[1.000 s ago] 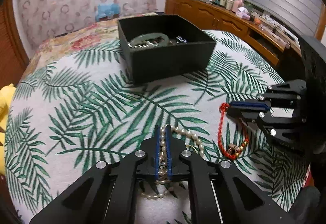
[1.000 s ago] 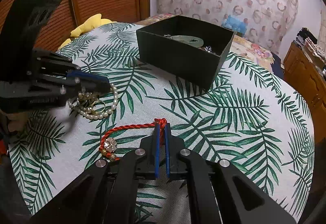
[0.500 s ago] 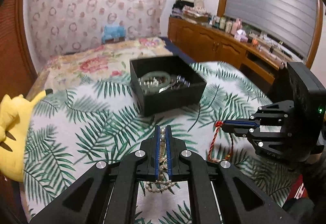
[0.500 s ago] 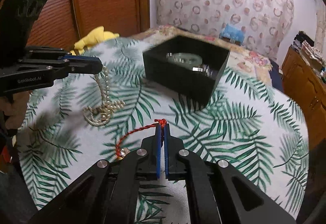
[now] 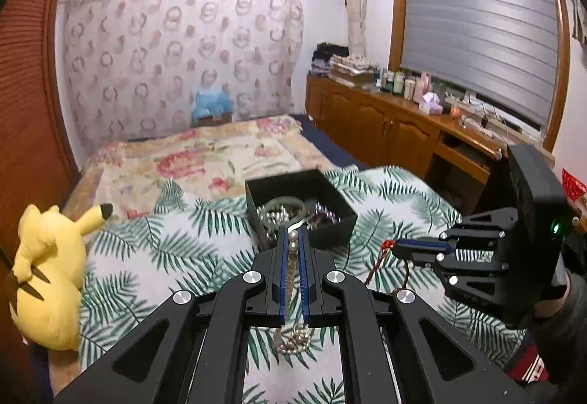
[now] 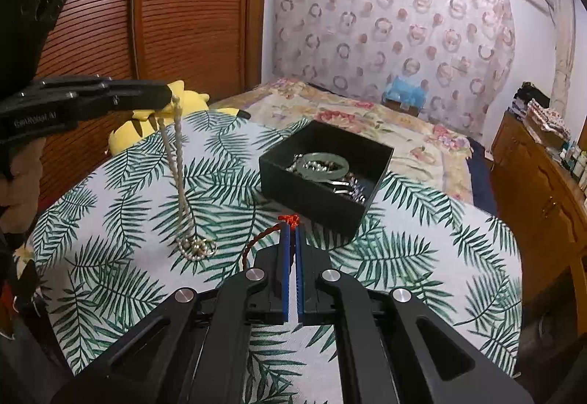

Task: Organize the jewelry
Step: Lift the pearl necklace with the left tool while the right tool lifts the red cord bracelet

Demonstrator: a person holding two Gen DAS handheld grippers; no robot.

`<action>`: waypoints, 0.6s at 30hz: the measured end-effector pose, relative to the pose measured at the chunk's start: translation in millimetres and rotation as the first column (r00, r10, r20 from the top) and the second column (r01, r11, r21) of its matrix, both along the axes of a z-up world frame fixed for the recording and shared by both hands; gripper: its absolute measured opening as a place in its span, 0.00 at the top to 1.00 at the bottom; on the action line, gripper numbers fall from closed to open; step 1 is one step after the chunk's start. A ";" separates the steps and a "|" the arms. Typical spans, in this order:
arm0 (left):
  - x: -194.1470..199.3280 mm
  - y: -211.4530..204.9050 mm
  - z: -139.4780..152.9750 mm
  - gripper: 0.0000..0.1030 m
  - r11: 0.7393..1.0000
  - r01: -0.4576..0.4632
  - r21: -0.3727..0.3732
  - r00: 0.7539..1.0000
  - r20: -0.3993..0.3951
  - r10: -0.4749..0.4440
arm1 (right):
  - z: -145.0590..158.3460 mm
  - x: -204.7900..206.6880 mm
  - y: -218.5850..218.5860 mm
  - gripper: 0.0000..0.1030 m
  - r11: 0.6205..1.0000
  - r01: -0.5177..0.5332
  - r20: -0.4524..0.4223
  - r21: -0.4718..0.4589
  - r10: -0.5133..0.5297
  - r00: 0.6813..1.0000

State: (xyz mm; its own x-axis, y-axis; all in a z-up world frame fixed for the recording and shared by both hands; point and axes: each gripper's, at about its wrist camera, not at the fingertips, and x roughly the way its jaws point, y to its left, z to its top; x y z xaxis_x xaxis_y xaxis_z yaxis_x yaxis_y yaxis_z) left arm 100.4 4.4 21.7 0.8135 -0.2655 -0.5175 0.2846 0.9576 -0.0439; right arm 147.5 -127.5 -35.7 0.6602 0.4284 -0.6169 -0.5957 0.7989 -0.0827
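the black box (image 6: 323,180) sits on the palm-leaf cloth (image 6: 403,250), holding a pale green bangle (image 6: 323,163) and a heap of silvery pieces; it serves as the landmark here. the left gripper (image 5: 292,239) is raised on the near side of the box, its blue-lined fingers (image 5: 282,257) clamped together on a pearl necklace (image 6: 179,162). seen from the right wrist view, the necklace hangs straight down from the left gripper's tip (image 6: 167,97), well to the left of the box, and its lower end with a small ring lies bunched on the cloth. the right gripper (image 6: 292,235) is just in front of the box's near corner, its fingers (image 6: 285,257) pressed together on the knotted end of a red cord bracelet (image 6: 264,233), whose twisted cord loops away to the left and down behind the finger. in the left wrist view the same red cord (image 5: 378,261) dangles from the right gripper's tip (image 5: 398,250), to the right of the box. a yellow plush toy (image 5: 47,268) lies at the cloth's edge, well left of the box.
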 end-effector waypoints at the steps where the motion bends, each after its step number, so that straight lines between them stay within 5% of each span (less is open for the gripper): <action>1: -0.7 0.1 2.9 0.96 1.000 -0.001 0.000 1.000 0.007 0.001 | 2.8 0.4 -0.1 0.97 1.000 0.001 0.005 0.002 -0.001 1.000; 18: 8.1 -7.9 55.8 0.96 1.000 -0.001 0.009 0.994 0.105 0.000 | 34.2 16.7 -2.2 0.97 1.000 0.003 0.047 0.014 -0.004 0.999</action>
